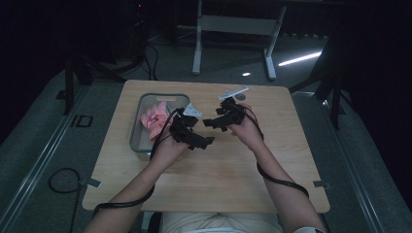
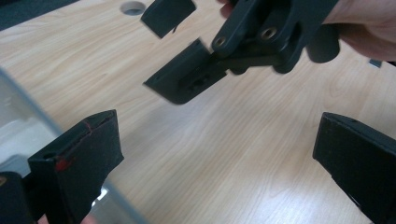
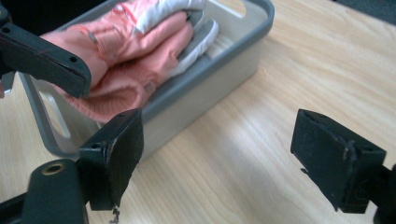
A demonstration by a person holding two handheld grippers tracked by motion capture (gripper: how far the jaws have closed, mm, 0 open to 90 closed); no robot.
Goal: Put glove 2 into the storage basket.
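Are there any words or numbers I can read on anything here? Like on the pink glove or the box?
No words or numbers to read anywhere.
Pink glove: no print shows, just pink and white fabric.
Grey bin: plain, no label.
Left gripper and right gripper: plain black. One left jaw has red smudges, not letters.
Table: bare wood grain.

Desk [image 1: 233,174]: light wood-grain top with rounded corners, standing on grey floor [image 1: 39,145]. A round hole [image 1: 240,97] sits near the far edge of the desk.

Grey bin [image 1: 137,127]: rectangular, with handle cut-outs, resting flat on the desk, left of the hole and nearer the person. Pink and white cloth [image 1: 153,119] lies inside the bin, piled above the rim. The desk surface right of the bin is bare wood.
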